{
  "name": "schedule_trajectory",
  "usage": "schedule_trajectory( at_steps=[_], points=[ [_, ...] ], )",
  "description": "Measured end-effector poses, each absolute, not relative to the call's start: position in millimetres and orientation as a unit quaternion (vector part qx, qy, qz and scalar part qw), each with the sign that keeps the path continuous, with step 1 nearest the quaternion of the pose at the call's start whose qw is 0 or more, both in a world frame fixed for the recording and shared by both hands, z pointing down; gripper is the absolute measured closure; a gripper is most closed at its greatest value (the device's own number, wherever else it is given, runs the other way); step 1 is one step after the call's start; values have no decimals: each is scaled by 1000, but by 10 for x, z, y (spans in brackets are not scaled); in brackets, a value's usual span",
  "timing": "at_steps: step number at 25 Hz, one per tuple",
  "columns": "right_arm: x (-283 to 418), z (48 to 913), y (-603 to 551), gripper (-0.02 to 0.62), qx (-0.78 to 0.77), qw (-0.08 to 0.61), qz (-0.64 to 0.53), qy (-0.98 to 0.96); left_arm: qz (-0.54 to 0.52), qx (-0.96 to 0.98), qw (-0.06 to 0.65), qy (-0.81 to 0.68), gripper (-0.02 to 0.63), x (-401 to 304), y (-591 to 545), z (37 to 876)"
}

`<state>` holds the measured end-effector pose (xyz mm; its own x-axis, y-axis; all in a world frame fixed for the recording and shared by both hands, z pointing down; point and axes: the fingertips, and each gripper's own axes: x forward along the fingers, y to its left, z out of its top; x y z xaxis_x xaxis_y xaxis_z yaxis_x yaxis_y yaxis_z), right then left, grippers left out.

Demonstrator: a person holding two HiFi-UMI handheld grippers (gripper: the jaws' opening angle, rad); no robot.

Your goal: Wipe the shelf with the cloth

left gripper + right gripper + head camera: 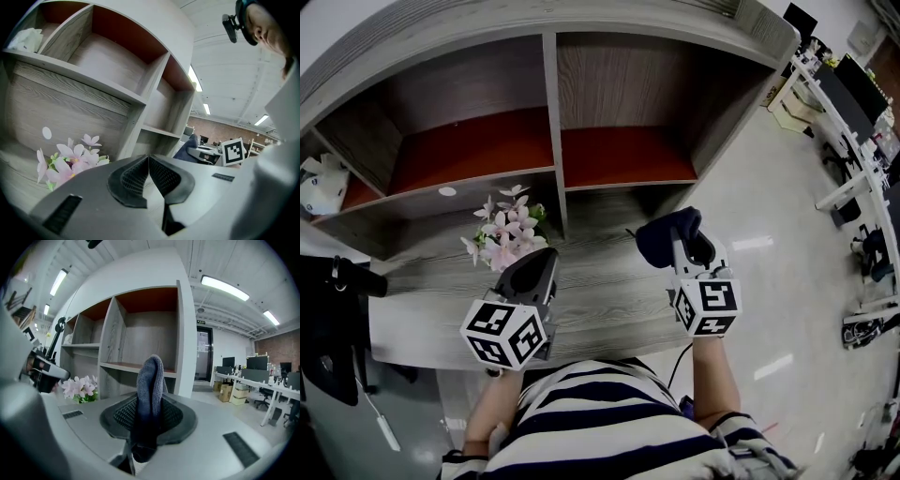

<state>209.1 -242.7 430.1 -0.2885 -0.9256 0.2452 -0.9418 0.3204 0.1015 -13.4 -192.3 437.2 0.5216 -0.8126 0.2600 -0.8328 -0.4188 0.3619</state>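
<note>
Even overhead office light, heavy fisheye bend in every view.
Long ceiling strips (224, 287) burn bright white in the right gripper view, and the pale floor (769, 300) throws back streaks of glare in the head view. The shelf (619, 80) bays sit in soft shade. Corners fall to black, and straight edges bow toward the rims.

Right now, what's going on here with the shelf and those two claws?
A person stands at a wooden shelf with a claw in each hand. The right claw is shut on a dark blue cloth, held over the shelf's lower grey board. The left claw is shut and empty, beside pink flowers. Whether the cloth touches the board isn't clear.
</note>
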Motion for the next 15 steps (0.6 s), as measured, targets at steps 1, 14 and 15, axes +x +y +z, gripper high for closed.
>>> schedule_trajectory(
  at_steps=[1,14,15],
  points=[
    [2056,4309,-2412,495,578,128,37,-805,21,842,227,-489,586,-136,-1922,4366],
    [1697,4466,-2199,497,541,107,94,-829,15,839,219,-498,586,-191,-1911,4343],
    [1684,4478,-2187,497,540,103,100,-830,15,839,219,-498,586,-192,-1906,4342]
  ],
)
